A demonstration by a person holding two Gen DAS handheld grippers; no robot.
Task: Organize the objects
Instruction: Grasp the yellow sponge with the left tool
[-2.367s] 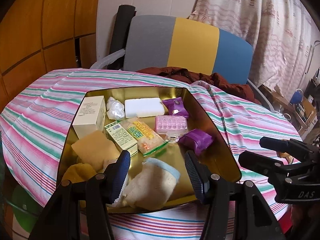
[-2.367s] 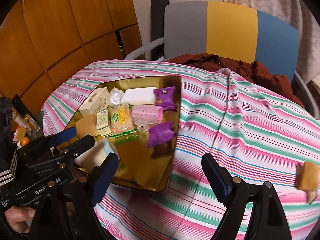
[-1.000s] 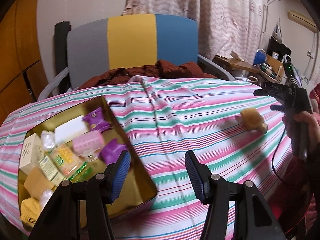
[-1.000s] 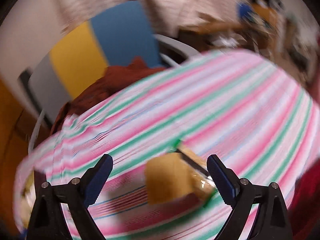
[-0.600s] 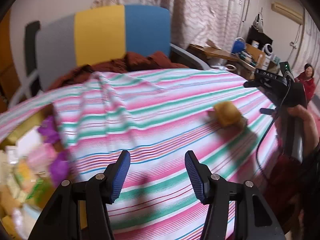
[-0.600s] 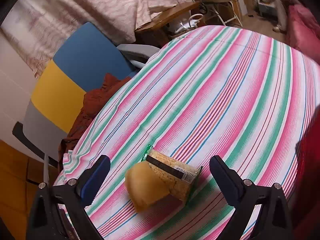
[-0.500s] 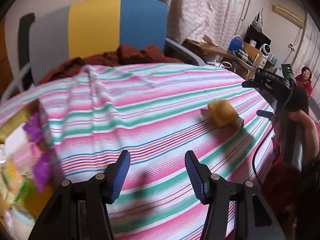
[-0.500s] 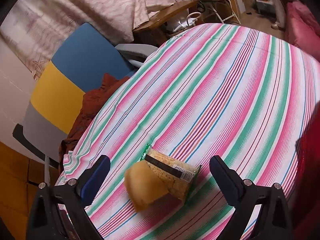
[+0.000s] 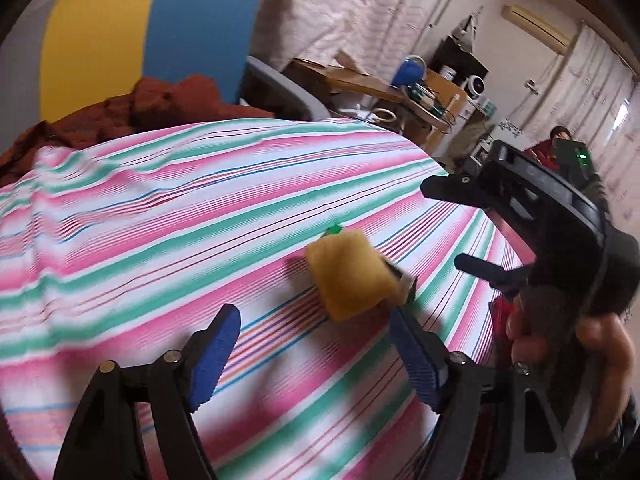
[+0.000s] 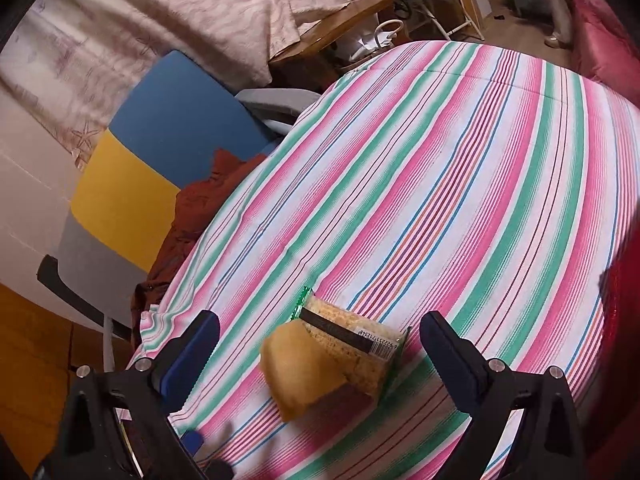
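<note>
A tan sponge with a wrapped scouring pad under it (image 9: 350,276) (image 10: 320,364) lies alone on the striped tablecloth (image 9: 160,208) (image 10: 460,184). My left gripper (image 9: 316,344) is open, and the sponge sits just beyond its fingertips, close to the right one. My right gripper (image 10: 320,348) is open too, with its fingers wide on either side of the sponge, a little short of it. In the left wrist view the right gripper's body (image 9: 532,216) shows at the right, held by a hand (image 9: 560,320). The gold tray is out of view.
A chair with a grey, yellow and blue back (image 9: 152,36) (image 10: 160,168) stands behind the table with a rust-brown garment (image 9: 132,108) on it. A cluttered side table (image 9: 400,88) and curtains are beyond. A person (image 9: 560,140) sits far right.
The left gripper has swung right, away from the gold tray, and closed in on the sponge. The right gripper has crept slightly nearer the sponge. Both remain open.
</note>
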